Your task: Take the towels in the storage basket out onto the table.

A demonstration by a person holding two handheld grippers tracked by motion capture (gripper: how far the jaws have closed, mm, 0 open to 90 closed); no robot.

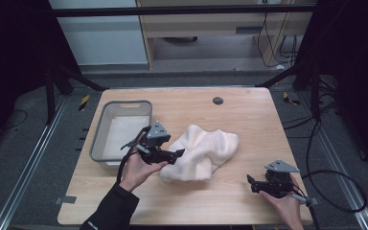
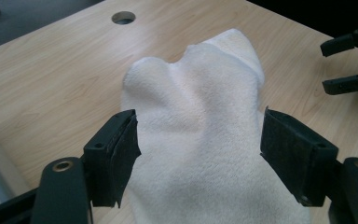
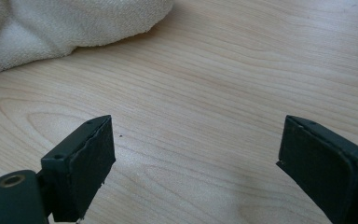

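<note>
A crumpled white towel (image 1: 202,151) lies in a heap on the middle of the wooden table (image 1: 230,115). My left gripper (image 1: 178,154) is at the towel's left edge, open, its jaws spread wide on either side of the cloth. In the left gripper view the towel (image 2: 200,121) runs between those jaws and away across the table. My right gripper (image 1: 250,182) stands open over bare wood near the front right. In the right gripper view the towel's edge (image 3: 65,23) lies at the top left, well ahead of the jaws.
A grey plastic bin (image 1: 120,130) stands at the table's left, just behind my left hand, with a white cloth lying in it. A round cable hole (image 1: 217,100) sits near the far edge. Cables trail on the floor to the right.
</note>
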